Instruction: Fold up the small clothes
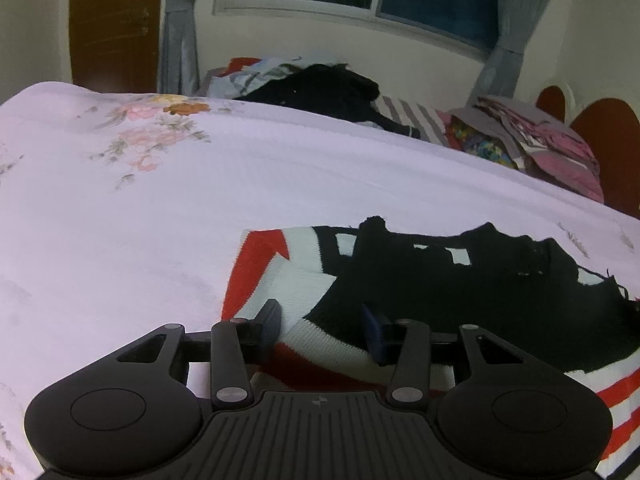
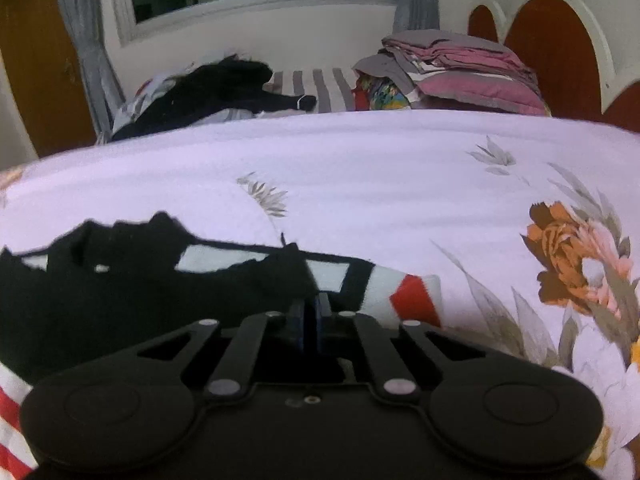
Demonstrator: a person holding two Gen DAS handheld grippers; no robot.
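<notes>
1. Sweater (image 1: 420, 300), a knit in black, white and red with red-and-white stripes at its near edge, is lying spread on the floral bedsheet (image 1: 140, 220).
2. Over the sweater's near edge, the left gripper (image 1: 322, 330) is standing partly open, straddling a raised fold, its pads not visibly pressing.
3. At the sweater's black edge, the right gripper (image 2: 310, 312) is closed tight; whether cloth is pinched is unclear.
4. Beyond the sweater, a clothes pile (image 1: 320, 88) is lying.

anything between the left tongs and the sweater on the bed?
Nothing visible. The left tongs stand open right over the sweater, a white and red fold of it between the pads. The other clothes pile lies at the far edge of the bedspread.
</notes>
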